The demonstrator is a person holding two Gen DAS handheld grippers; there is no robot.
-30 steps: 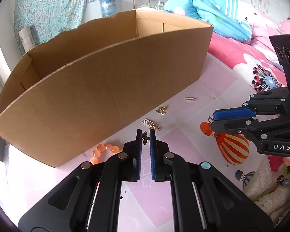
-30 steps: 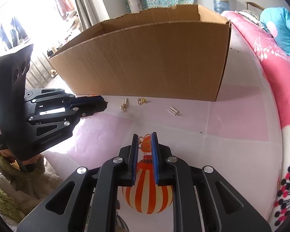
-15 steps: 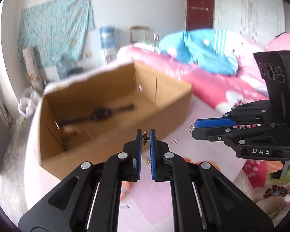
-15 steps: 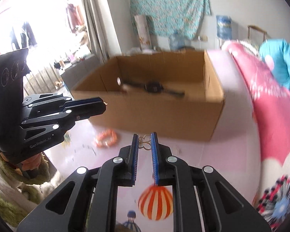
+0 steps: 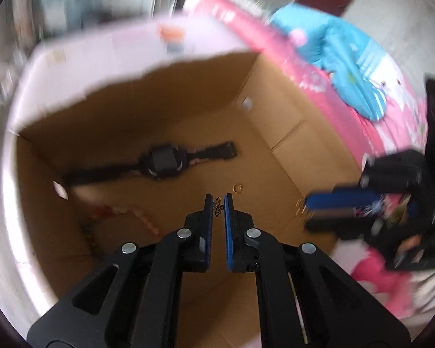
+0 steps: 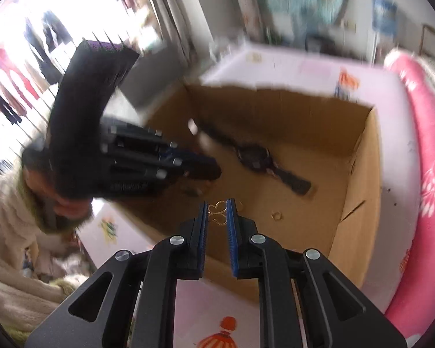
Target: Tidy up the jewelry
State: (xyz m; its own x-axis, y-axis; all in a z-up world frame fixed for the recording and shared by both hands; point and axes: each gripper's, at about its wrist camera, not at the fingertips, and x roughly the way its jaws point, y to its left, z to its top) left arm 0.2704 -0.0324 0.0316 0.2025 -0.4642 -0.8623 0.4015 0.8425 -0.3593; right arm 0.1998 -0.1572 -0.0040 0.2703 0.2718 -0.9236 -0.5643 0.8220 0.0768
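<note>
A: Your left gripper (image 5: pixel 217 201) sits over the open cardboard box (image 5: pixel 281 127). What's in it?

B: A small dark butterfly-shaped charm (image 5: pixel 217 206), pinched between the blue pads right at the tips. Jaws nearly closed on it.

A: And your right gripper (image 6: pixel 218 206)?

B: Same deal: clamped on a gold looped earring (image 6: pixel 217 213), wire loops showing between the pads. It hangs above the near wall of the box (image 6: pixel 359 203), tips just past the rim.

A: You see each tool from the other camera?

B: Yes, but blurred. Left wrist view shows your right gripper (image 5: pixel 313 203) at the right edge, over the box's right wall. Right wrist view shows your left one (image 6: pixel 214 171) coming in from the left, tips over the box floor. Can't read the held pieces from those side views.

A: What's lying inside the box?

B: A black watch (image 5: pixel 162 163) flat on the floor, strap stretched out both ways. A pink bead string (image 5: pixel 136 214) near the left wall, blurry. A small gold ring (image 5: pixel 236 188) on the floor just ahead of your left tips; the right view shows it too (image 6: pixel 276 216), to the right of your right tips.

A: What's under the box?

B: A pink sheet (image 6: pixel 206 313) with a striped balloon print (image 6: pixel 221 339). Pink bedding and a blue blanket (image 5: pixel 345 52) behind.
</note>
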